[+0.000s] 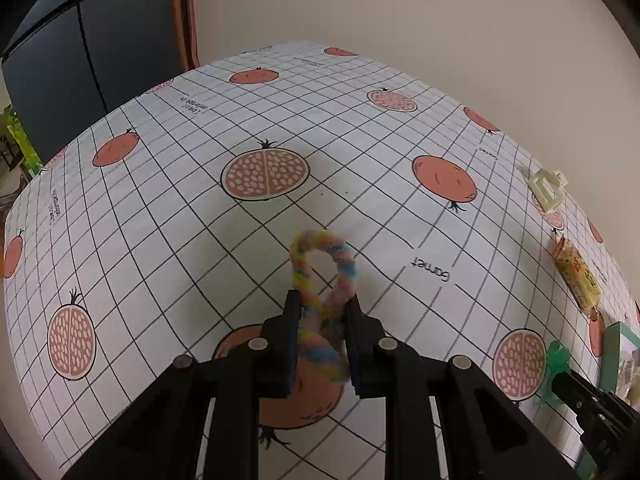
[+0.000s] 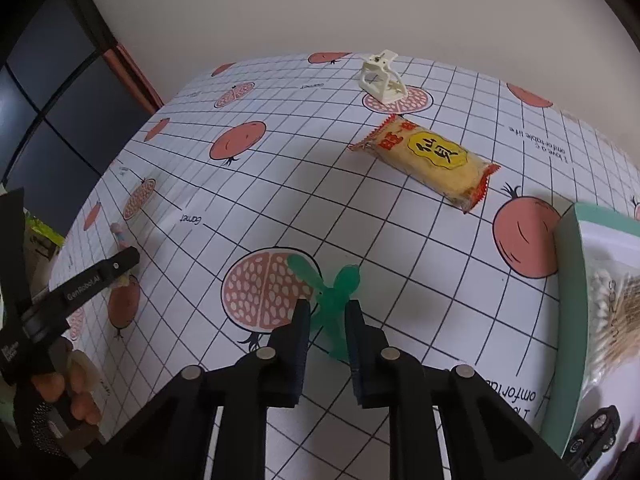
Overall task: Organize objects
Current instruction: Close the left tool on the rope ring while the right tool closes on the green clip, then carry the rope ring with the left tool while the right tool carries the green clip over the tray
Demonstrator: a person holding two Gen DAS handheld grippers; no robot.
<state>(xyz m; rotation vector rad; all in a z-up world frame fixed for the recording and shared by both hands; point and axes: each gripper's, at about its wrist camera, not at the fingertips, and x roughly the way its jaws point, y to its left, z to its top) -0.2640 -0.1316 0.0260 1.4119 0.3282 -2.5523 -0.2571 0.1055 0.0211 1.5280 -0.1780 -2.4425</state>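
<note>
A fuzzy pastel rainbow loop (image 1: 320,264) sticks up between my left gripper's (image 1: 324,304) fingers, which are shut on its lower part just above the pomegranate-print tablecloth (image 1: 180,208). In the right wrist view my right gripper (image 2: 327,306) is shut on a translucent green plastic clip (image 2: 336,292), whose two lobes fan out ahead of the fingertips. The same green clip (image 1: 558,360) shows at the right edge of the left wrist view, low over the cloth. The loop's end (image 2: 120,236) peeks out behind the left gripper at the far left of the right wrist view.
A white claw clip (image 2: 380,78) stands at the table's far side, with a yellow snack packet (image 2: 428,156) lying nearer. A teal box (image 2: 568,280) at the right holds a bag of cotton swabs (image 2: 616,312) and a black toy car (image 2: 596,432). A hand (image 2: 76,392) holds the left gripper.
</note>
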